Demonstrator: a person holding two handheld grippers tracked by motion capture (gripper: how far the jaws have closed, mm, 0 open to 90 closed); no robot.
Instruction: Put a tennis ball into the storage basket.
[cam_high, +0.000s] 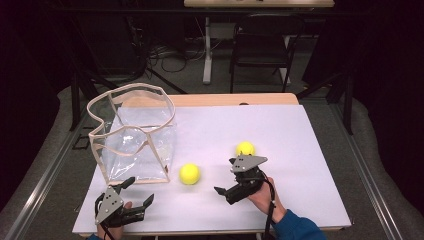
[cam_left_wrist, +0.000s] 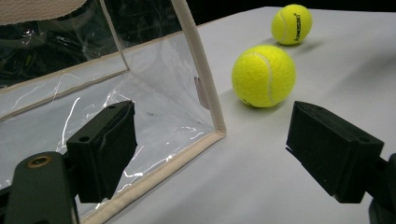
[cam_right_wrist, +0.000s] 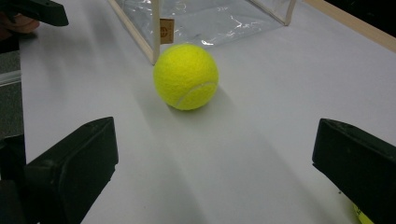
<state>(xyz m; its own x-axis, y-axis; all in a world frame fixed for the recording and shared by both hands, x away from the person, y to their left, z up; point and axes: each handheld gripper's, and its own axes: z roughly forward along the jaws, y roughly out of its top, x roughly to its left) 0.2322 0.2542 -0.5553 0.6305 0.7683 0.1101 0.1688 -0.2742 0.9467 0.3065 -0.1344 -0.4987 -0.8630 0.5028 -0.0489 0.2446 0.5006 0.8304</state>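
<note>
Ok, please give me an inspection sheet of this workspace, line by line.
Surface: white table top, flat.
Job's things: clear bag standing open at left; near ball beside its corner, apart from it; far ball further right.
Clutter: nothing seen.
Grippers: left gripper open, facing the bag; right gripper open, facing the near ball; both hold nothing.
Cables: one trails from the right gripper.
Surroundings: dark room, chair behind the table.

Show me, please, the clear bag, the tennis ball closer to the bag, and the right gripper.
clear bag (cam_high: 131, 88): high view, on its beige top rim.
nearer tennis ball (cam_high: 189, 173): high view, centre of the ball.
right gripper (cam_high: 226, 175): high view, midway between its open fingertips.
</note>
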